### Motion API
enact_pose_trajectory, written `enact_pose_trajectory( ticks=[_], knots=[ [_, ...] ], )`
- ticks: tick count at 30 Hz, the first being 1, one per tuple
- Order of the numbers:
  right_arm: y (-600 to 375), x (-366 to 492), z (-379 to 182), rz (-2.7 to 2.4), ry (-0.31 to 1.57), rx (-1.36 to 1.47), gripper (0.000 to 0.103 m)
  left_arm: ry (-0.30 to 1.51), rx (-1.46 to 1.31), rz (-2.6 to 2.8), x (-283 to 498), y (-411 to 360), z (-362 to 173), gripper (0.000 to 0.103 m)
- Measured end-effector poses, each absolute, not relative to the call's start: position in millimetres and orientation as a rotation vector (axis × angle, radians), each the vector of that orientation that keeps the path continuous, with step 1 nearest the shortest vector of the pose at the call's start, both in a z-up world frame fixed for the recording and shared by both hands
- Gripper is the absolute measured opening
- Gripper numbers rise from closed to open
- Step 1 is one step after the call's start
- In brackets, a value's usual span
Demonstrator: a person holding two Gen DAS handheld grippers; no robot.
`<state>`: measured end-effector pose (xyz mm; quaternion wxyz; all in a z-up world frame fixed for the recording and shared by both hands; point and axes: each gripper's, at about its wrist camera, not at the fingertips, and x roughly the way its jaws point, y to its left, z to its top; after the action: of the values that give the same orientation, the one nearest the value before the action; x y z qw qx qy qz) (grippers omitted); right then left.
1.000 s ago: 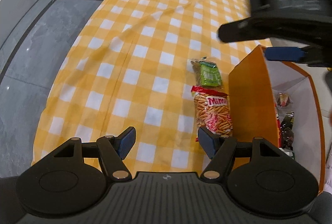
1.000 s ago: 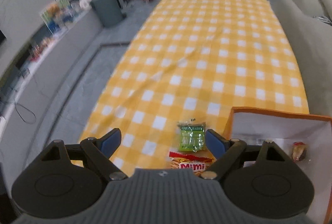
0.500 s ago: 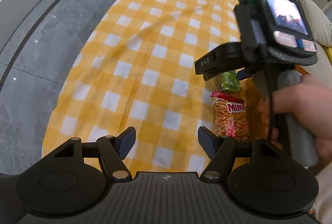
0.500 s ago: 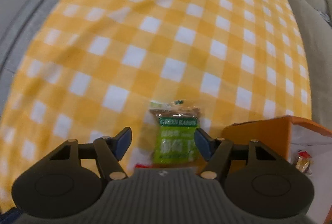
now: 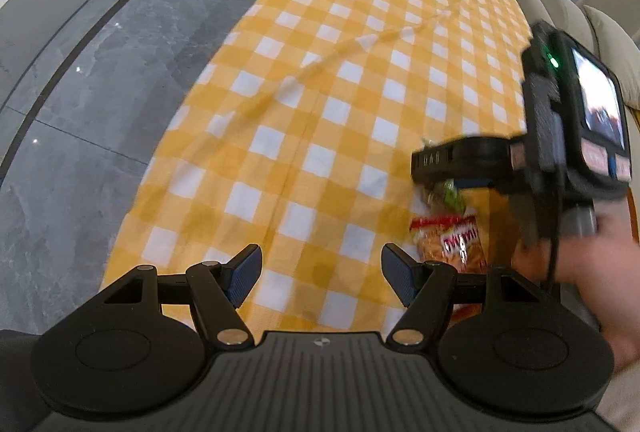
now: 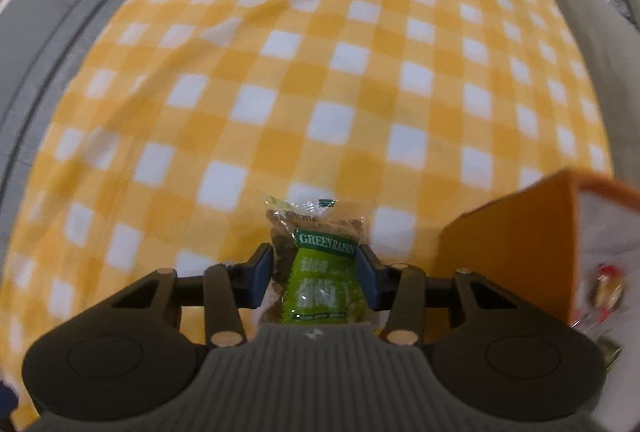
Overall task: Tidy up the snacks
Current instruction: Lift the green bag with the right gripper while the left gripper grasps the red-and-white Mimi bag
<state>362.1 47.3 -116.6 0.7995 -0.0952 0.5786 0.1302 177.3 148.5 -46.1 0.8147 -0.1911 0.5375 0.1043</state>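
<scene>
Green raisin packet (image 6: 320, 280) lies flat on the cloth beside red-topped snack-stick bag (image 5: 452, 244).

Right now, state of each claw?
Left claw: open, holding nothing.
Right claw: closing around the green raisin packet, pads at its sides.

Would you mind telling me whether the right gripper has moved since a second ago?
Yes. The right gripper has come down toward the checked tablecloth, and its jaws are closing around the green raisin packet, beside the orange box.
</scene>
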Motion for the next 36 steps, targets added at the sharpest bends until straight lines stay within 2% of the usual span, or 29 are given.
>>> enact_pose_trajectory(
  ticks=[6,9,16,25,31,36],
  knots=[
    [60,333,-114,0.39,1.279,-0.078,0.042,1.137,-0.397,0.247,173,159,-43,0.08],
    [54,328,-109,0.443,1.294,0.086,0.036,1.138,-0.419,0.22,169,162,-42,0.08],
    [9,316,-59,0.504,1.167,0.276,0.033,1.163,-0.514,0.079,174,149,-49,0.081],
    [-97,283,1,0.553,0.98,0.506,0.031,1.196,-0.493,-0.01,204,87,-74,0.081],
    [-136,260,-2,0.573,0.936,0.606,0.031,1.249,-0.465,0.093,232,53,-111,0.082],
    [-152,255,-10,0.604,0.939,0.68,0.031,1.227,-0.396,0.086,239,37,-125,0.09]
  ],
)
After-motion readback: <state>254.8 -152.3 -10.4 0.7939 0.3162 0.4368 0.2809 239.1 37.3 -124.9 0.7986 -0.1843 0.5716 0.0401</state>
